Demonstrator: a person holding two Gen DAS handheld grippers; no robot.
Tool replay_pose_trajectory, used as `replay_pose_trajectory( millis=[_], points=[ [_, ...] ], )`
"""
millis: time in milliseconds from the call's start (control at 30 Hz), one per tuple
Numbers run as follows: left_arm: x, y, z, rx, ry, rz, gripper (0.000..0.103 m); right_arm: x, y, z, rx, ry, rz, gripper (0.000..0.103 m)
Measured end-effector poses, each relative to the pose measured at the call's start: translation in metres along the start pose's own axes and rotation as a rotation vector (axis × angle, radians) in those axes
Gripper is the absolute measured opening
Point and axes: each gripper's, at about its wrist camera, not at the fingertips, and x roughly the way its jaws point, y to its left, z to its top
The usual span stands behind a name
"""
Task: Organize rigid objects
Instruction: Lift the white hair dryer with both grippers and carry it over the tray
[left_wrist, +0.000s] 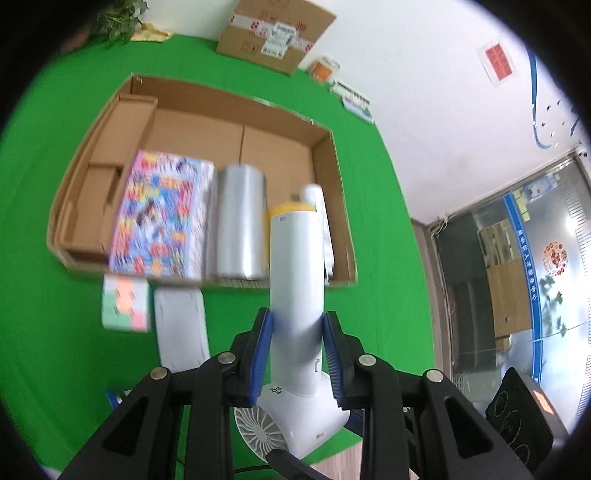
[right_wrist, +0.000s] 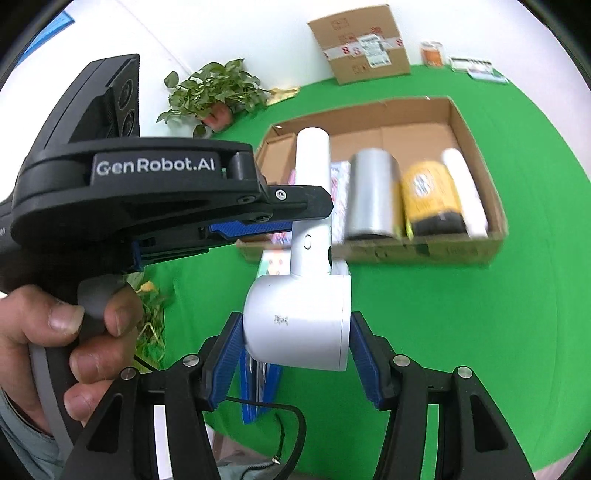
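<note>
Partly done. The cardboard box (left_wrist: 334, 177) already holds a picture book (left_wrist: 162, 218), a silver roll (left_wrist: 240, 221), a yellow container (right_wrist: 430, 197) and a white tube (right_wrist: 463, 192). The white hair dryer (right_wrist: 299, 321) hangs above the green cloth (left_wrist: 376, 295), short of the box: left gripper (left_wrist: 297, 354) clamps its handle, right gripper (right_wrist: 295, 354) its barrel. A sticky-note pad (left_wrist: 125, 304) and white pouch (left_wrist: 181, 325) are left outside.

A bright green cloth-covered table (left_wrist: 369, 229) carries a shallow open brown cardboard tray (left_wrist: 334, 177). Just beside the tray's near wall lie a pastel pink-and-green box (left_wrist: 125, 308) and a flat white rounded-rectangular device (left_wrist: 181, 328). A closed taped cardboard carton (right_wrist: 364, 44) and a potted green plant (right_wrist: 214, 96) stand at the far edge.
</note>
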Motion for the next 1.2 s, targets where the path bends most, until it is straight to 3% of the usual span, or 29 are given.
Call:
replay_pose_trajectory(
  millis=[233, 333, 500, 867, 1033, 1133, 1200],
  points=[
    [-0.007, 0.033, 0.067, 0.013, -0.002, -0.059, 0.026, 0.043, 0.034, 0.077, -0.002, -0.009, -0.04, 0.054],
    [0.003, 0.059, 0.101, 0.01, 0.038, -0.084, 0.026, 0.076, 0.044, 0.11, 0.011, 0.019, -0.067, 0.054],
    [0.037, 0.102, 0.132, -0.019, 0.118, -0.102, 0.026, 0.133, 0.043, 0.143, 0.048, 0.077, -0.089, 0.054],
    [0.098, 0.157, 0.149, -0.054, 0.272, -0.101, 0.027, 0.22, 0.03, 0.153, 0.127, 0.217, -0.126, 0.054],
    [0.106, 0.156, 0.139, 0.028, 0.315, -0.052, 0.025, 0.251, 0.024, 0.141, 0.184, 0.321, -0.153, 0.057],
    [0.099, 0.156, 0.139, 0.04, 0.306, -0.048, 0.026, 0.252, 0.027, 0.142, 0.211, 0.301, -0.098, 0.058],
    [0.088, 0.157, 0.142, 0.049, 0.283, -0.028, 0.026, 0.247, 0.027, 0.144, 0.224, 0.287, -0.051, 0.067]
  ],
)
